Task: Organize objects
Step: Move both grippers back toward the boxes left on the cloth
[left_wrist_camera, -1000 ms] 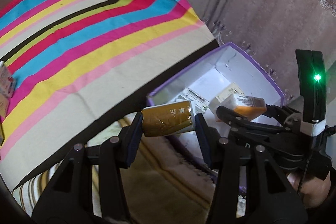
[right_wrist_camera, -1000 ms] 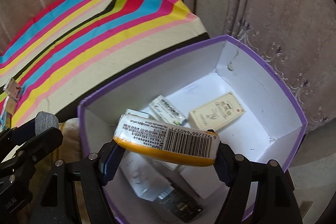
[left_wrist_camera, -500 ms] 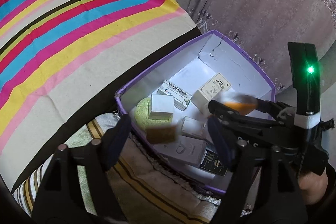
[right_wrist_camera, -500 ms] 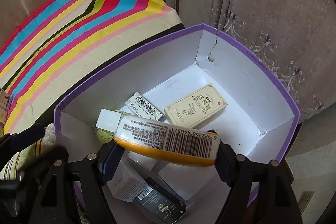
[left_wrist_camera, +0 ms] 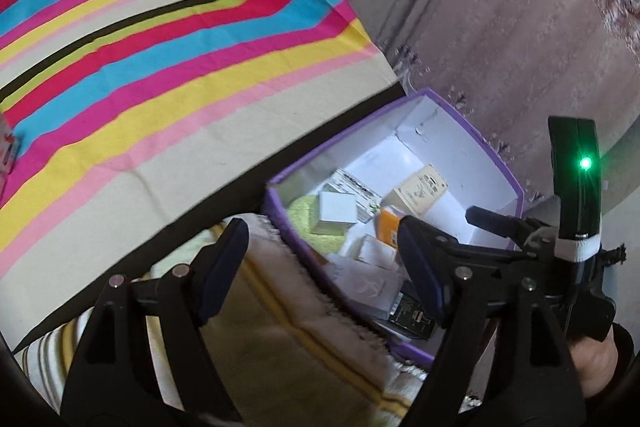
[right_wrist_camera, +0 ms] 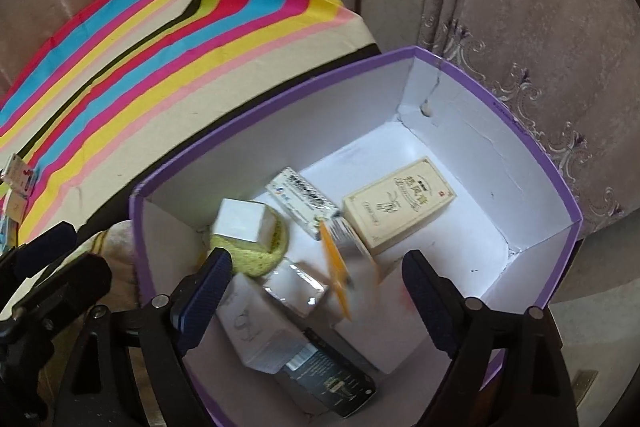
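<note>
Orange packet (right_wrist_camera: 336, 267) (blurred) lies beyond the opening right gripper (right_wrist_camera: 316, 287), untouched.

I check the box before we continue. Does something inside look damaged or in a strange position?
Yes. The purple box has a crack and a small hole in its far white wall. An orange-edged packet is blurred, tumbling below the opening right tool. The contents lie jumbled.

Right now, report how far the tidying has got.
Done: several small packets already lie in the purple box, including the beige carton. In hand: nothing; the left tool is empty and the right tool, its jaws opening, has let the blurred orange packet drop. Left: small boxes at the striped cloth's edge.
</note>
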### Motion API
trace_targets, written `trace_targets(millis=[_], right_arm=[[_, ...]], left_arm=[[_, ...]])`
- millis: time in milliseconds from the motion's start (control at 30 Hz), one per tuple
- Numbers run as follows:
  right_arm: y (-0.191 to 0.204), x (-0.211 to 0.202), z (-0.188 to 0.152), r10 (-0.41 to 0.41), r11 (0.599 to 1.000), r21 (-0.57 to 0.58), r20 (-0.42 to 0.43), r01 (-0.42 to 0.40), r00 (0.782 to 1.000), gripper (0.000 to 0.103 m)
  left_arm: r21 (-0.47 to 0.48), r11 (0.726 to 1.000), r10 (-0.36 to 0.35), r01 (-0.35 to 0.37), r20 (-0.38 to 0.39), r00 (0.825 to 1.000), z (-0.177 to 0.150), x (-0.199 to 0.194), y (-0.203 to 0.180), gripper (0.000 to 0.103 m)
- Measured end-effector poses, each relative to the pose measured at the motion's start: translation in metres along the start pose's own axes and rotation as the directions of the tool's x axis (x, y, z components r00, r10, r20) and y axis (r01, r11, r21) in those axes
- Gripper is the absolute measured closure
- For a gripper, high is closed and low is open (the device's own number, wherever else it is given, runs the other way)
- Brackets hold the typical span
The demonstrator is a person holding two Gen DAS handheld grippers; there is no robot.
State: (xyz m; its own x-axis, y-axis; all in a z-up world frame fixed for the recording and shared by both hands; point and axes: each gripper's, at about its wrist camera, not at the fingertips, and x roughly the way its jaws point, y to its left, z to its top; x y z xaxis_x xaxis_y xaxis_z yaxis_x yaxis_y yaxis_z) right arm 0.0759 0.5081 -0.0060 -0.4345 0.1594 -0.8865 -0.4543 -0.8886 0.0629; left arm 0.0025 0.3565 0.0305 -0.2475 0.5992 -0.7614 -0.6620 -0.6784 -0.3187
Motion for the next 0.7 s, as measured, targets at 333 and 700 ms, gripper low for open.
trace_targets(millis=[333,700], right_arm=[[0.053,-0.014,-0.004,0.049,0.995,-0.092,-0.001,-0.049,0.999,0.012],[0.166,-0.031,-0.018,0.210,0.938,-0.278,-0.016,-0.206,0.978,0.012]], left_arm=[[-0.185,0.977,0.124,-0.102,0.115,0.986,-0.018,-0.068,0.092,0.024],[-0.513,0.834,0.320,-0.201,0.155,0.934,-0.084,-0.158,0.239,0.024]])
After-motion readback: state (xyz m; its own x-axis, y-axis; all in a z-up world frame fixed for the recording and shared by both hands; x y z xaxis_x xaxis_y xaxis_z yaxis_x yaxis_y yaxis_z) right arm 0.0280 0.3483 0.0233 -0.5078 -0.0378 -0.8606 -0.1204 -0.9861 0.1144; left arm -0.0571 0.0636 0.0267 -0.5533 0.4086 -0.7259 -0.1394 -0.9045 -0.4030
